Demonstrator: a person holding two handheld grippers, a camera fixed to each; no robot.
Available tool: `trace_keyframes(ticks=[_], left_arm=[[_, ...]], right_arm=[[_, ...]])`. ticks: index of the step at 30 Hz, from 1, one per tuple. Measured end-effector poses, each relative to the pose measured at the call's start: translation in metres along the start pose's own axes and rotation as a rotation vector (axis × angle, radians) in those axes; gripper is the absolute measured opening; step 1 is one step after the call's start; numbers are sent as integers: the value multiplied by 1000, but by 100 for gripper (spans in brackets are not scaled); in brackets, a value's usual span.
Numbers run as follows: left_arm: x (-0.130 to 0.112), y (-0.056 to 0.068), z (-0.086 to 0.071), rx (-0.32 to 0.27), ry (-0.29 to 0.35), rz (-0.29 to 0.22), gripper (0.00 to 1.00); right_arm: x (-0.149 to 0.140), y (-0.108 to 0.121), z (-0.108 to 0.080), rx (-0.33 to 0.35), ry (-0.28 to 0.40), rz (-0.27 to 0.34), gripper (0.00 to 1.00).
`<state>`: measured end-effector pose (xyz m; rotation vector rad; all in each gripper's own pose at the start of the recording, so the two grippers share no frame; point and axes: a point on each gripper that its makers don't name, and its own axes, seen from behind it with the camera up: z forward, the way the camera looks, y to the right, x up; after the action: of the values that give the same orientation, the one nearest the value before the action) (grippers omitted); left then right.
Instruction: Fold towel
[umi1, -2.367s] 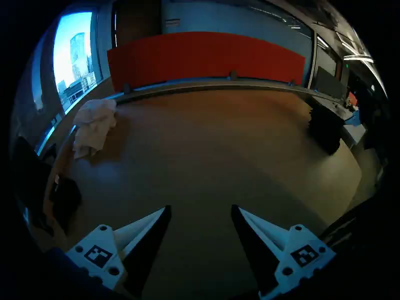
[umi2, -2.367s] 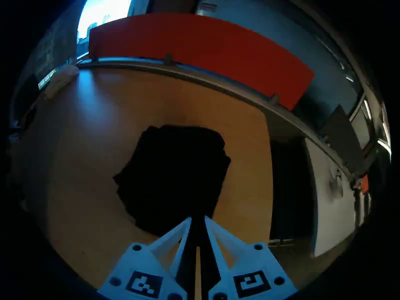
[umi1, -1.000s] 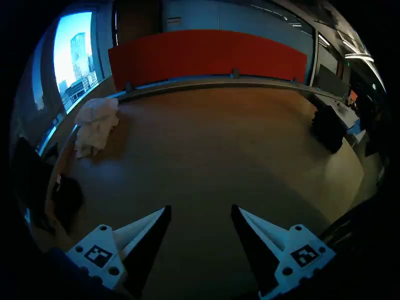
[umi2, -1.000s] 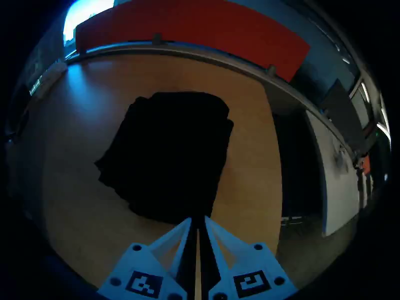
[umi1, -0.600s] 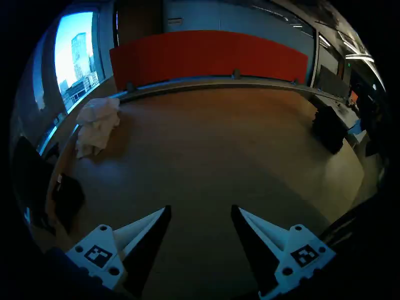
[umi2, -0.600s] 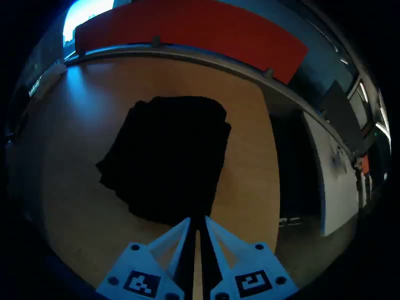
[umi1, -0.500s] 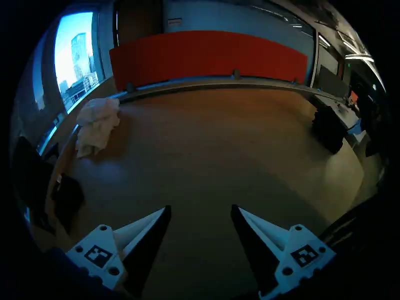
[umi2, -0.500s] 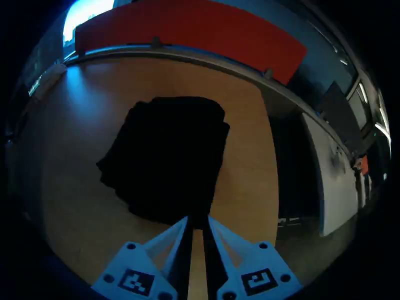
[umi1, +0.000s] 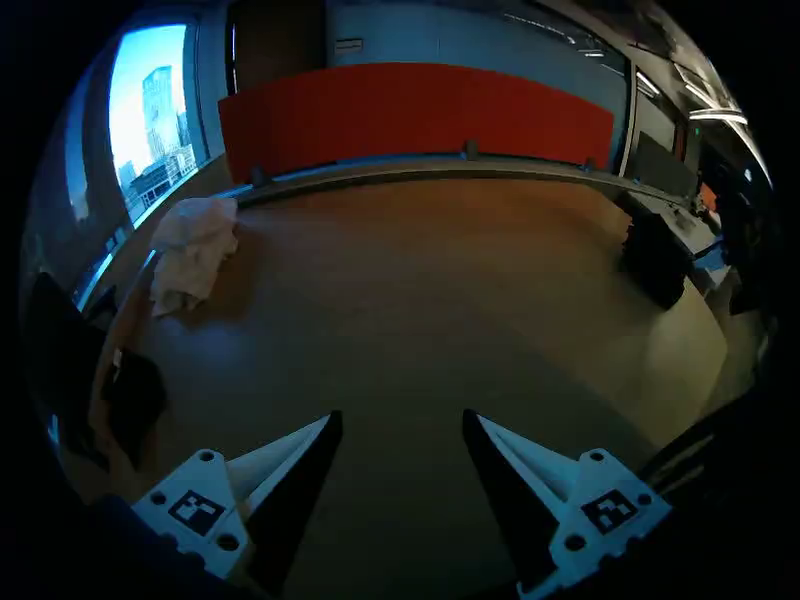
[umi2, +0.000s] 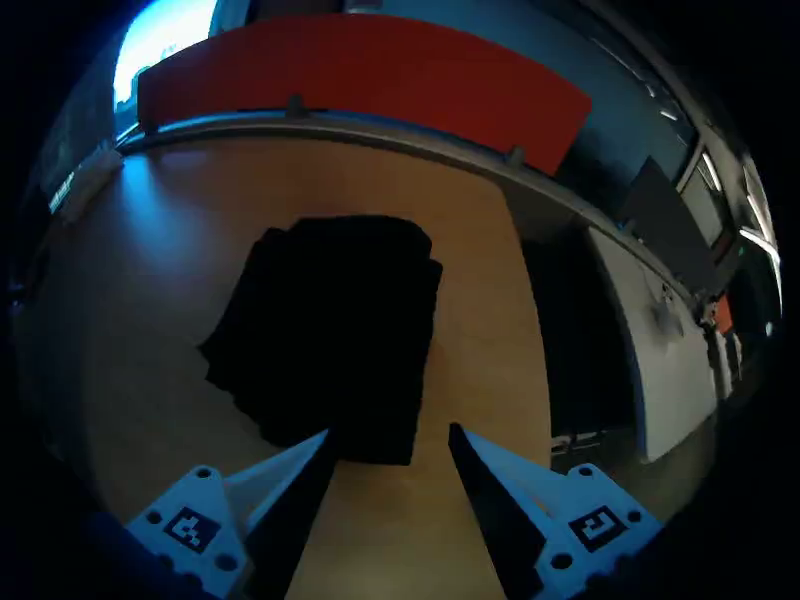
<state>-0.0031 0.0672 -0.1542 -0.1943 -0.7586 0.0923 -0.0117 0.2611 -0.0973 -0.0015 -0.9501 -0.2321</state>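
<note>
Right gripper view: your right gripper (umi2: 388, 432) spread open before black towel (umi2: 330, 330); likely soft, limp, light; pinch near edge.

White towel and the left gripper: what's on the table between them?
Nothing. In the left gripper view, bare wooden table stretches from the open left gripper to the crumpled white towel.

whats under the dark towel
The dark towel lies on the wooden table, and bare tabletop shows all around it. Anything beneath the cloth itself is covered.
</note>
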Motion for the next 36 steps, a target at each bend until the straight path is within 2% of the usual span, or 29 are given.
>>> trace_keyframes(ticks=[8, 24, 36], left_arm=[[2, -1, -1, 4, 8, -14, 88], [5, -2, 0, 7, 15, -17, 88], [6, -3, 2, 10, 19, -24, 88]], right_arm=[[34, 0, -11, -37, 136, 79, 83], [76, -5, -32, -94, 345, 200, 83], [123, 8, -58, -127, 585, 325, 84]])
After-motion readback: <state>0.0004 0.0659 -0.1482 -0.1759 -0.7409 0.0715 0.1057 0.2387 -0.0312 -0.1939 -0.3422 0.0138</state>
